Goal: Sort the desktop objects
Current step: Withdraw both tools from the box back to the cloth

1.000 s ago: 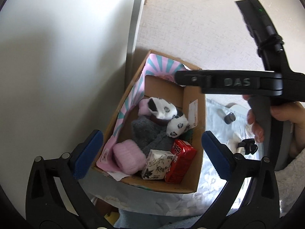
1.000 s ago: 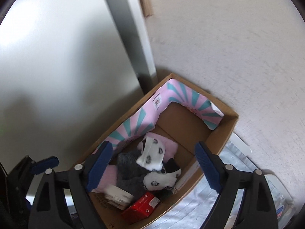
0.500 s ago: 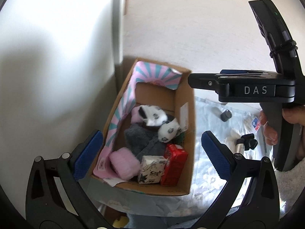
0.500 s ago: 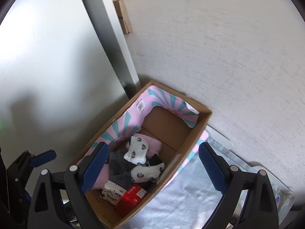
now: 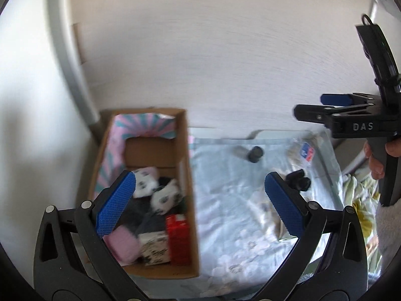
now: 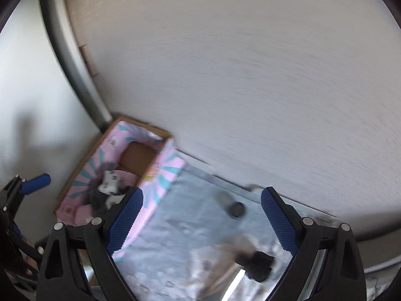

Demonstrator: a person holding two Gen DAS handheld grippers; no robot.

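Beside the filled cardboard box [image 5: 186,165], a black cap [image 5: 255,154] on floral cloth [image 5: 233,215].

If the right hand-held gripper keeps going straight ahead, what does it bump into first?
Probably the pale floral cloth. The open right hand-held gripper frames bare cloth; the small dark cylinder lies slightly right. Depth is unclear.

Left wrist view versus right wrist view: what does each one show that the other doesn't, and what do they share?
Only the left wrist view shows the red box and the patterned white box at the near end of the cardboard box, plus the right gripper from the side, open and empty.

Only the right wrist view shows the box's pink outer side.

Both show the panda socks, the black cap on the floral cloth, and open grippers.
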